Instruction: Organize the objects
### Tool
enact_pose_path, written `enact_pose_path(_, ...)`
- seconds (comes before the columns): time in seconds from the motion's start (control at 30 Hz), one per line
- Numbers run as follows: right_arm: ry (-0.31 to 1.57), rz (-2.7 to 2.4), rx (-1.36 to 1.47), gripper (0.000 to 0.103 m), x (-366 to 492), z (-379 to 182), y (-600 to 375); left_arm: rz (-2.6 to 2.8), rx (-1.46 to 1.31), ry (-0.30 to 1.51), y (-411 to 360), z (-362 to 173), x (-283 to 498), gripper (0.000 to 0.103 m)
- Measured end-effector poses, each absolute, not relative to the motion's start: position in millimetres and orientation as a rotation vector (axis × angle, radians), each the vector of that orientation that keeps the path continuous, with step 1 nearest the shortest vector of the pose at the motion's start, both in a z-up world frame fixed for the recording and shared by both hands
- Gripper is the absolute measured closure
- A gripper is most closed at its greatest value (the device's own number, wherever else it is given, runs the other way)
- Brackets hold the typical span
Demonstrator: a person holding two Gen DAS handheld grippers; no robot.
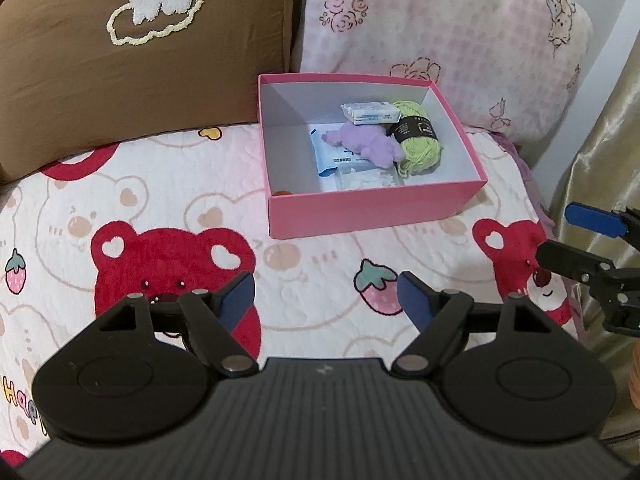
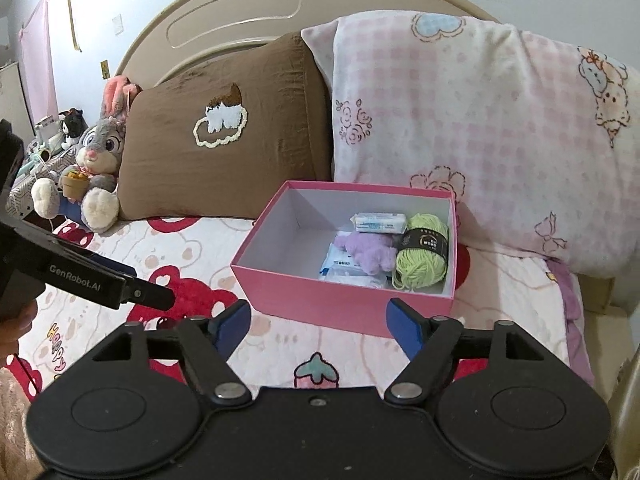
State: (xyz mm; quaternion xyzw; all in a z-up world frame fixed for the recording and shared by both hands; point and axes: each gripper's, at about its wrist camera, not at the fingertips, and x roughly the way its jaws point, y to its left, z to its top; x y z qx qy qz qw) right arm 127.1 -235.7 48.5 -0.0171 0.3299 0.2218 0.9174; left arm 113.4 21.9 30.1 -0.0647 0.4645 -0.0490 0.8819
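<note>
An open pink box point(image 1: 372, 210) point(image 2: 320, 304) sits on the bed in front of the pillows. Inside lie a green yarn ball point(image 1: 418, 138) point(image 2: 422, 258), a purple plush point(image 1: 366, 146) point(image 2: 368, 252), a white tissue pack point(image 1: 370, 112) point(image 2: 380, 222) and white-blue packets point(image 1: 332, 158) point(image 2: 336, 266). My left gripper point(image 1: 326, 300) is open and empty, hovering over the blanket in front of the box. My right gripper point(image 2: 318, 326) is open and empty, just before the box's near wall. The right gripper also shows in the left wrist view point(image 1: 576, 242).
A brown pillow point(image 1: 120, 60) point(image 2: 224, 152) and a pink checked pillow point(image 1: 440, 32) point(image 2: 480, 140) lean behind the box. A bunny plush point(image 2: 94, 160) sits at the left by the headboard. The bear-print blanket point(image 1: 160, 220) covers the bed. A gold curtain point(image 1: 600, 152) hangs right.
</note>
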Motion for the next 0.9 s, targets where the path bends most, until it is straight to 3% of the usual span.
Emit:
enact_pose_path(0.43, 0.694, 0.42, -0.069, 0.01, 121, 38, -232, -0.094, -0.108, 0.973, 11, 18, 110, 0.021)
enact_pose_path(0.7, 0.717, 0.377, -0.078, 0.006, 121, 32, -231, -0.047, -0.076, 0.968, 8, 14, 108, 0.004)
enact_pose_path(0.9, 0.765, 0.332, -0.056, 0.005, 124, 27, -237, 0.013, -0.056, 1.041, 6, 8, 110, 0.001)
